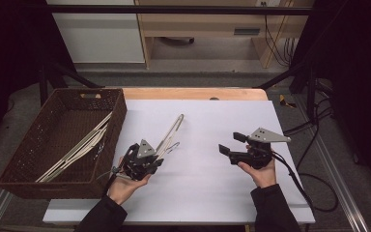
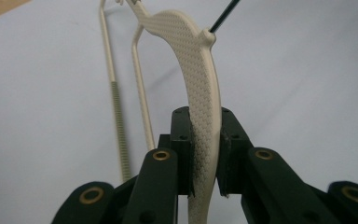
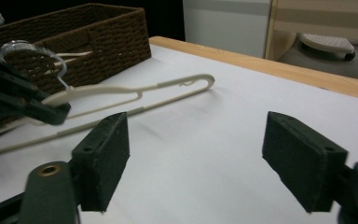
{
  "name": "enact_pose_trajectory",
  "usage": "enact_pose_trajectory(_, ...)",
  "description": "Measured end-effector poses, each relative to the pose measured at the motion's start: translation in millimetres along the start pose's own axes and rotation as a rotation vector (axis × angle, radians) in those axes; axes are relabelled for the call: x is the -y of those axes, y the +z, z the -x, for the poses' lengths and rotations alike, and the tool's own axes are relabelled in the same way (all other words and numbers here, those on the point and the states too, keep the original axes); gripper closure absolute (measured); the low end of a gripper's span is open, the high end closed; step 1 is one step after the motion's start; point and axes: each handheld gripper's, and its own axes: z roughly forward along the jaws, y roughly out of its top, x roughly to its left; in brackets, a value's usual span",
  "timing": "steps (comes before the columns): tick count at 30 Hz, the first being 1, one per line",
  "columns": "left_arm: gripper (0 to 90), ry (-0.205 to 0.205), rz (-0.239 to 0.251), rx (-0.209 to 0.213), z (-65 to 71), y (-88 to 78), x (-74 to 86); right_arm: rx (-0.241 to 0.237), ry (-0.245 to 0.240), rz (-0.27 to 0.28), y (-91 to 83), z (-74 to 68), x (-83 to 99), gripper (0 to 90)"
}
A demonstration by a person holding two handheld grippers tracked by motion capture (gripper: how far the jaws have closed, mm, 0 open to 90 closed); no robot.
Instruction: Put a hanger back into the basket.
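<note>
Several cream hangers [image 1: 77, 147] are lying slantwise inside the brown woven basket [image 1: 24, 150] at the table's left; how many are stacked there is hard to tell, since they overlap. One more cream hanger [image 1: 171, 130] is sitting outside the basket, above the white sheet [image 1: 207, 193], reaching from the left gripper [image 1: 142, 162] toward the table's far side. That gripper is clamping the hanger's flat textured shoulder between its pads, as the left gripper view [image 2: 200, 116] is showing, with the metal hook's stem leaving at the top edge. In the high view the gripper's body is hiding the hanger's near end. Well apart on the right, the right gripper [image 1: 229, 145] is standing with its jaws spread wide and nothing between them, holding above bare sheet.
</note>
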Motion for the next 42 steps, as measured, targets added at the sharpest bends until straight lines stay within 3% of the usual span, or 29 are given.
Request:
enact_pose_trajectory(6, 81.9, -0.054, 0.026, -0.047, -11.2, -9.5, 0.4, 0.023, 0.007, -0.033, 1.7, 2.7, 6.5, 16.4)
enact_pose_trajectory(13, 84.7, -0.098, 0.044, -0.11, -22.1, -18.5, 3.2, 0.03, 0.008, -0.035, -1.0, 4.6, 7.9, 13.5)
enact_pose_trajectory(17, 85.8, -0.123, 0.068, -0.094, -27.0, -24.9, 3.9, 0.036, 0.013, -0.035, -2.2, 6.1, 9.2, 12.0)
enact_pose_trajectory(22, 85.9, -0.098, 0.12, -0.102, -23.6, -40.5, 0.1, 0.045, 0.021, -0.04, -3.5, 7.4, 11.0, 10.6)
enact_pose_trajectory(33, 85.9, -0.055, 0.219, -0.029, -15.4, -81.8, -11.1, 0.051, 0.023, -0.026, -10.7, 9.6, 9.3, 8.5)
enact_pose_trajectory(42, 85.9, -0.022, 0.281, 0.005, -9.4, -111.3, -17.0, 0.049, 0.021, -0.02, -12.3, 9.8, 8.7, 6.9)
